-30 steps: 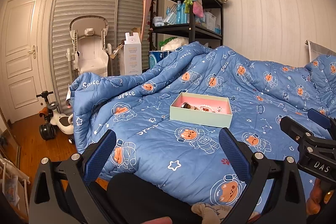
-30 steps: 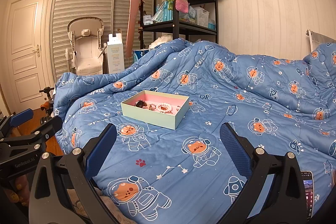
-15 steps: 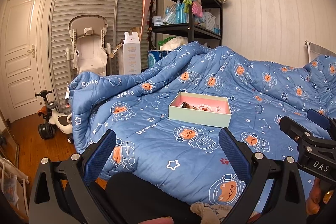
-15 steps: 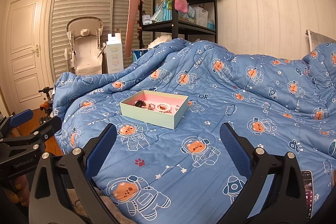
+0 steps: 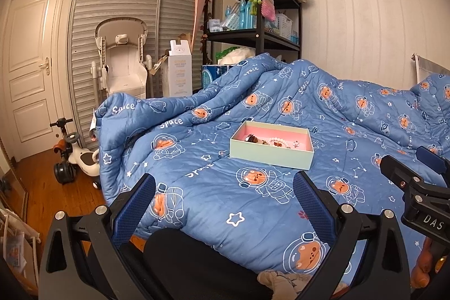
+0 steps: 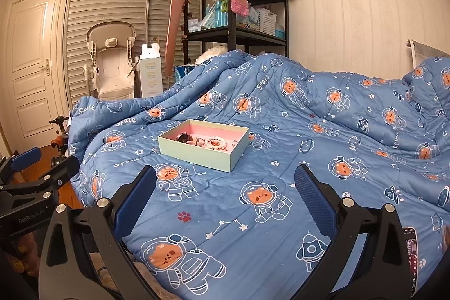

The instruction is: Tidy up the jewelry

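Note:
A pale green box with a pink inside (image 5: 271, 152) (image 6: 203, 151) lies on the blue astronaut-print quilt (image 5: 213, 187) (image 6: 309, 131). Several pieces of jewelry (image 5: 277, 142) (image 6: 215, 143) rest in it, among them a pale bead bracelet and a dark round piece. My left gripper (image 5: 223, 201) hovers open near the bed's front edge, well short of the box. My right gripper (image 6: 225, 194) is open too, above the quilt, with the box ahead and slightly left. Neither holds anything. Each gripper shows at the edge of the other's view.
A black shelf rack (image 5: 261, 33) full of bottles and knitted bags stands behind the bed. A white baby chair (image 5: 122, 66), a tall carton (image 5: 180, 75) and a ride-on toy (image 5: 73, 156) sit left on the wooden floor. A phone (image 6: 412, 252) lies at the right.
Both views drift slightly: the box sits a touch further left in each. Both grippers stay open and empty.

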Action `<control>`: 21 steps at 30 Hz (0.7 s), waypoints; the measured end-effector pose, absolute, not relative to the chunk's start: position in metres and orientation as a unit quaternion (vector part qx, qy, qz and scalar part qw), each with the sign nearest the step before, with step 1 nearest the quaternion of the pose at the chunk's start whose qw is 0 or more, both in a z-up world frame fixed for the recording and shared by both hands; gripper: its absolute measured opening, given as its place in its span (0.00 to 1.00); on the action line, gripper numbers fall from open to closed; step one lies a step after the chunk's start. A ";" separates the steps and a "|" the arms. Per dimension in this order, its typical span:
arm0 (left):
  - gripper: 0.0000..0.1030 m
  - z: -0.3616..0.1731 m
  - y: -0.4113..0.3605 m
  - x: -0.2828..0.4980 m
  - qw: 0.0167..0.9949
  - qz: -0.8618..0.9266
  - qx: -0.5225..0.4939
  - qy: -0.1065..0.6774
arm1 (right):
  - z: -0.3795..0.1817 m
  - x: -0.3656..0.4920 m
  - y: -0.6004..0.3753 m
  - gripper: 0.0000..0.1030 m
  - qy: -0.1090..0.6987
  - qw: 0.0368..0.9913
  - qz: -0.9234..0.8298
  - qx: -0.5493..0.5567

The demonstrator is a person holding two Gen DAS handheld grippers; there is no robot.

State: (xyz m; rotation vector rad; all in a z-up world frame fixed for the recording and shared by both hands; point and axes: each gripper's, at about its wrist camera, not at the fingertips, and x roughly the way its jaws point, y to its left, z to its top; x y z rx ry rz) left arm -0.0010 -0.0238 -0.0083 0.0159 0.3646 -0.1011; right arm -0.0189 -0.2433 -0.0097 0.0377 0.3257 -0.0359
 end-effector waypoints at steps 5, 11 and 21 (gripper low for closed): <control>0.94 -0.008 -0.022 -0.001 0.982 -0.047 0.004 0.183 | -0.010 -0.019 -0.243 0.94 0.162 0.986 -0.018 0.019; 0.94 -0.008 -0.022 -0.002 0.982 -0.048 0.003 0.185 | -0.010 -0.019 -0.244 0.94 0.162 0.986 -0.019 0.019; 0.94 -0.007 -0.021 -0.001 0.981 -0.047 0.002 0.186 | -0.010 -0.018 -0.244 0.94 0.163 0.986 -0.019 0.018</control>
